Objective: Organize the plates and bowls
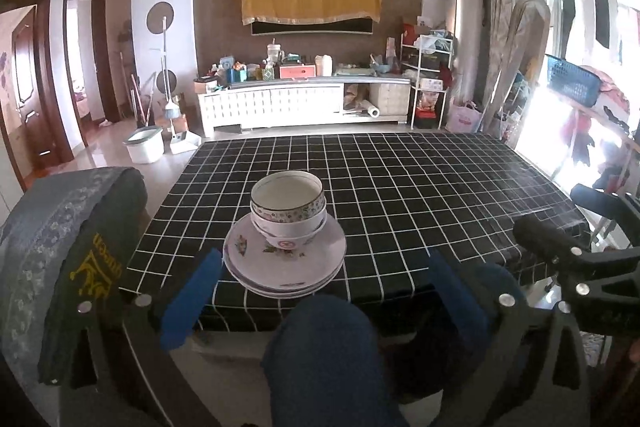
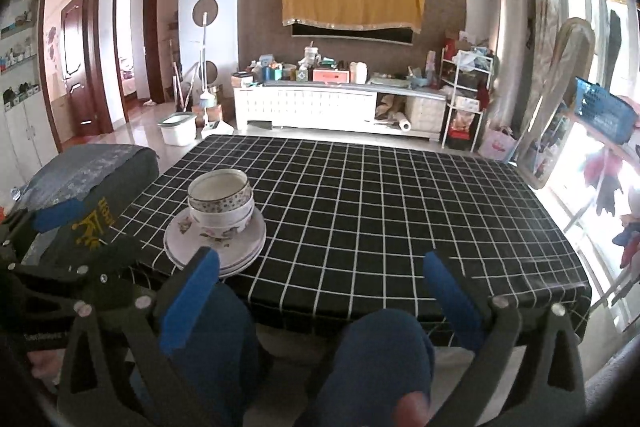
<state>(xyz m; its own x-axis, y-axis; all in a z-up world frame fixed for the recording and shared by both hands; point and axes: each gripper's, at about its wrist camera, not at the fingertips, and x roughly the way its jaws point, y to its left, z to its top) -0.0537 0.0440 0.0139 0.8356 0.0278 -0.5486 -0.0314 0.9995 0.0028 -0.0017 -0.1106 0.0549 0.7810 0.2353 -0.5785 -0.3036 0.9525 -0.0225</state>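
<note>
The bowls (image 1: 289, 205) sit nested, two clearly countable and possibly a third rim low between them, on a stack of plates (image 1: 285, 263) that shows about three rims. The whole pile rests on the table (image 1: 420, 195), which is covered in a black cloth with a white grid, close to the near edge at roughly 7 o'clock of the tabletop; the plate rims slightly overhang that edge in the left wrist view.

The rest of the cloth shows bare. At 9 o'clock of the pile stands a chair back (image 1: 76, 239) draped with a grey patterned cover, just beside the table's left edge. Below the near edge, at 6 o'clock, are the person's two knees (image 2: 372, 359) in blue trousers.

The left gripper (image 1: 320, 291) has its blue fingers (image 1: 192, 301) spread wide and empty, the pile seen between them but apart from both. The right gripper (image 2: 320, 291) is likewise wide open and holds nothing, with the pile at 10 o'clock, beyond its left finger.
</note>
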